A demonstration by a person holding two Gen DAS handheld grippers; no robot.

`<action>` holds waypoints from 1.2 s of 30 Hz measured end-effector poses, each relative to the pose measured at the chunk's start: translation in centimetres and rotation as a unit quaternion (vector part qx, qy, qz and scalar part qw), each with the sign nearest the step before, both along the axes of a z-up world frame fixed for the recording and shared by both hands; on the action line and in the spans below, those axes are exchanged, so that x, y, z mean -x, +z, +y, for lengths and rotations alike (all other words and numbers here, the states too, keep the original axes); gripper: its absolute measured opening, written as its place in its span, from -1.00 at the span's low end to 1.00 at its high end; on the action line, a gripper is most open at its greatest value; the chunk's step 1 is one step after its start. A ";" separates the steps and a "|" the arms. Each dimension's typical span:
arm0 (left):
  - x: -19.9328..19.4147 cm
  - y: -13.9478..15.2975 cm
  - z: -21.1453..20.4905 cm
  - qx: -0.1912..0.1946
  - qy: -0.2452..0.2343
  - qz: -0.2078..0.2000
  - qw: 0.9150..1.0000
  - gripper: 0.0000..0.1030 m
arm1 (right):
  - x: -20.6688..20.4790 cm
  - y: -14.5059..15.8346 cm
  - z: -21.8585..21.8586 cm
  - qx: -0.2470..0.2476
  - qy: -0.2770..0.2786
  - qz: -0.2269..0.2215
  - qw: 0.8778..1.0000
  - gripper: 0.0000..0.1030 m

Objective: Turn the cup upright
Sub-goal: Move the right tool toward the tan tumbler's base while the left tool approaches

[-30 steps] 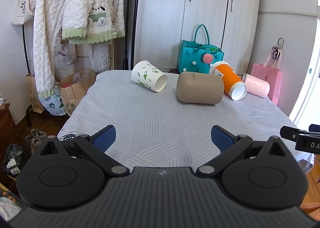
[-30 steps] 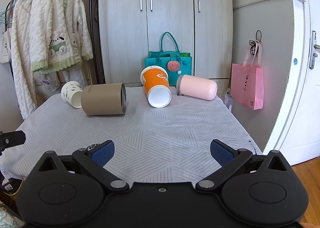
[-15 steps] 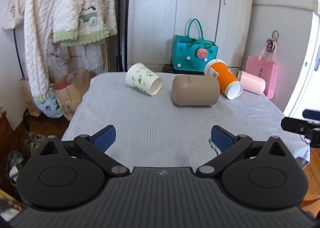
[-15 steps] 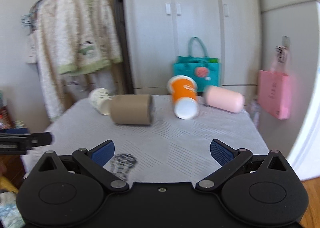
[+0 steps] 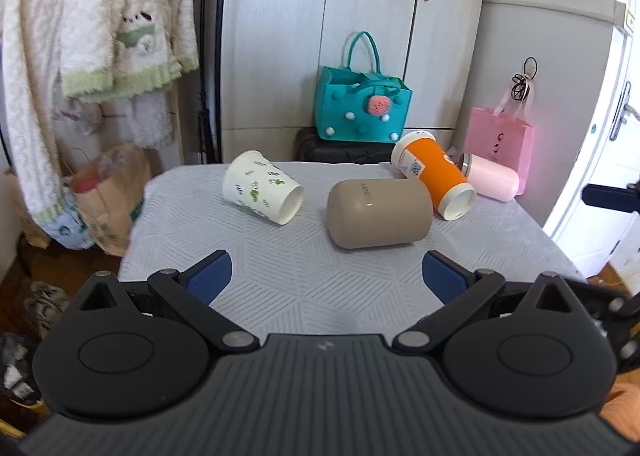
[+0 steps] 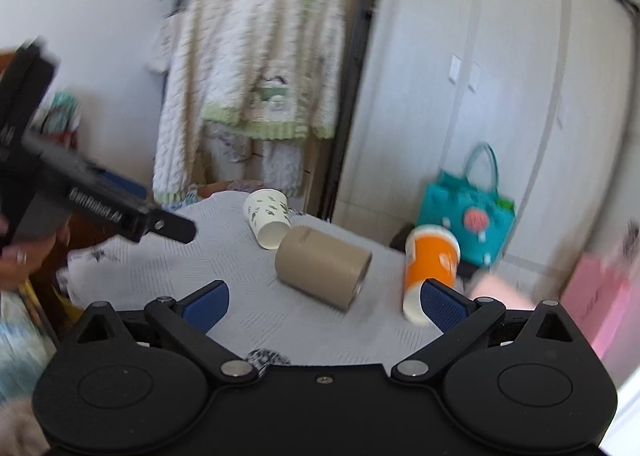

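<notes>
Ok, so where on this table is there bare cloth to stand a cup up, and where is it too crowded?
Free: the near half of the table, between the open left gripper and the tan cup, plus the near-left corner before the white cup. Crowded: the far right, where the orange cup and pink cup lie close together behind the tan one.

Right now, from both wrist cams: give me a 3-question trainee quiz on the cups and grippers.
1. True or false: the tan cup stands upright on the table.
2. Which cup lies leftmost in the left wrist view? A) orange cup B) white printed cup C) pink cup
3. Fill in: the left gripper and right gripper are both ____, holding nothing.

Key: 1 false, it lies on its side; 2 B; 3 open.
</notes>
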State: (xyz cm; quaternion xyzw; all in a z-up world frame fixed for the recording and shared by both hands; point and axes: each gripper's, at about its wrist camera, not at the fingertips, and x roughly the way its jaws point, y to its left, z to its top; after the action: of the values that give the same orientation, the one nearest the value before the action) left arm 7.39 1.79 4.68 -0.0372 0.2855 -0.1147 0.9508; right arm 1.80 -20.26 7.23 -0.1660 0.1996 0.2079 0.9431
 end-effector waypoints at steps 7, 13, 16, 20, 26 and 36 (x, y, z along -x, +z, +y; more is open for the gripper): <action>-4.0 -1.9 -0.7 0.037 -0.014 0.048 0.998 1.00 | -4.6 -0.6 3.5 0.138 0.109 0.031 0.984 0.99; -7.1 -3.5 -1.1 0.073 -0.019 0.081 0.994 1.00 | -8.4 -0.8 5.2 0.212 0.175 0.057 0.960 0.98; -8.1 -4.2 -1.5 0.081 -0.023 0.088 0.993 1.00 | -10.5 -1.1 5.7 0.228 0.195 0.075 0.951 0.98; -9.1 -5.0 -1.6 0.090 -0.025 0.094 0.991 0.98 | -12.5 -2.1 6.5 0.267 0.229 0.081 0.932 0.97; -10.4 -5.6 -1.4 0.101 -0.027 0.095 0.990 0.98 | -15.7 -2.9 7.4 0.299 0.261 0.111 0.911 0.96; -11.8 -6.2 -1.4 0.105 -0.032 0.098 0.989 0.98 | -18.7 -4.8 7.8 0.318 0.295 0.129 0.892 0.77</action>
State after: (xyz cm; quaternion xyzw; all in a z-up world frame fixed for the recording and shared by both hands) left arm 19.18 0.42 -1.51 -0.1384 0.3650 -0.1700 0.9048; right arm 20.48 -12.44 2.41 -0.4801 0.3164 0.4219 0.7010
